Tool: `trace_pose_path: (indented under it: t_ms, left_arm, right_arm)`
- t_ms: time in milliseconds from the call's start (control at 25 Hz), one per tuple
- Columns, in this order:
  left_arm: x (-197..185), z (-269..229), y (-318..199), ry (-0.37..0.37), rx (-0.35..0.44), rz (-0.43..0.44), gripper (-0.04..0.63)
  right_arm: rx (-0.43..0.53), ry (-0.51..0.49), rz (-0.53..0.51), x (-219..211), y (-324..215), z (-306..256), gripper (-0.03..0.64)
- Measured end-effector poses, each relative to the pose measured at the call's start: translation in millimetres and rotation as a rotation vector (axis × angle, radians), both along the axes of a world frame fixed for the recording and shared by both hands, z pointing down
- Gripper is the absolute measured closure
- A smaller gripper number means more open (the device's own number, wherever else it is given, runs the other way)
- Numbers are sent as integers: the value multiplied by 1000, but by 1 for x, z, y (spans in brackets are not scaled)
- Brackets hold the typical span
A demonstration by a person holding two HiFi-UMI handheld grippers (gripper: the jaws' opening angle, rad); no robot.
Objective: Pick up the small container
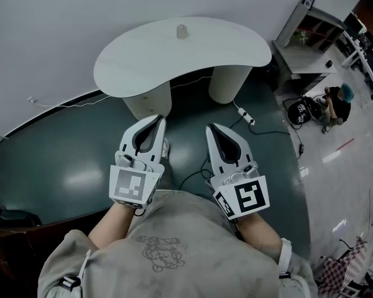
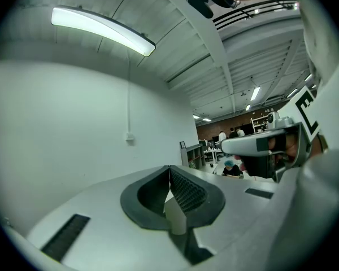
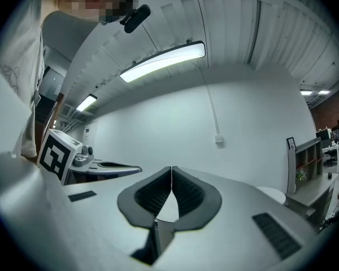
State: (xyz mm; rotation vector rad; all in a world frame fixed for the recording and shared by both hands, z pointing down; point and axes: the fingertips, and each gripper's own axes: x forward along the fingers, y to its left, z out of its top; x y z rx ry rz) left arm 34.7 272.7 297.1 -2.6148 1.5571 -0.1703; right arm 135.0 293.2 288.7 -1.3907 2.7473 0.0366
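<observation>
The small container (image 1: 182, 31) stands upright on the far part of the white, kidney-shaped bench (image 1: 137, 67). It sits close to the far edge and roughly midway along it, and the top around it is bare. In the head view it is small and pale, nearly the colour of the bench, with what looks like a narrower cap or neck on top (its material is too small to make out).

Both grippers are on the near side, close to the person's chest and above the dark floor (image 1: 62, 160), well apart from the container. The left gripper (image 1: 156, 124) has its jaws clenched together on nothing, the ribbed pads meeting at the tips. The right gripper (image 1: 214, 131) is likewise closed and empty.

By its size, the container is probably light and fairly stiff. If its wall is smooth, it could slip in a loose hold. A light, upright thing like this would likely tip or skate if one jaw touched it before the other. The safest hold looks to be across the body at about mid-height, below the narrower top, with one pad on each side. The jaws would have to be released wide first. A gentle squeeze should be enough.
</observation>
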Motion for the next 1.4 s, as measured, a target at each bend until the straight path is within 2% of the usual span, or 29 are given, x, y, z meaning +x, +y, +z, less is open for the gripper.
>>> trace_pose_path:
  t_ms: [240, 680, 1080, 1400]
  left_arm:
    - [0, 9, -19, 2, 21, 4, 578]
    - [-8, 24, -79, 6, 10, 37, 578]
    - [-24, 33, -166, 14, -46, 82, 578]
    - [-48, 37, -251, 15, -94, 114, 578]
  right_arm:
    - [9, 2, 17, 1, -21, 16, 588]
    - [0, 18, 36, -11, -79, 29, 588]
    - [-47, 25, 60, -33, -169, 33, 588]
    - [-124, 7, 69, -60, -253, 45, 588]
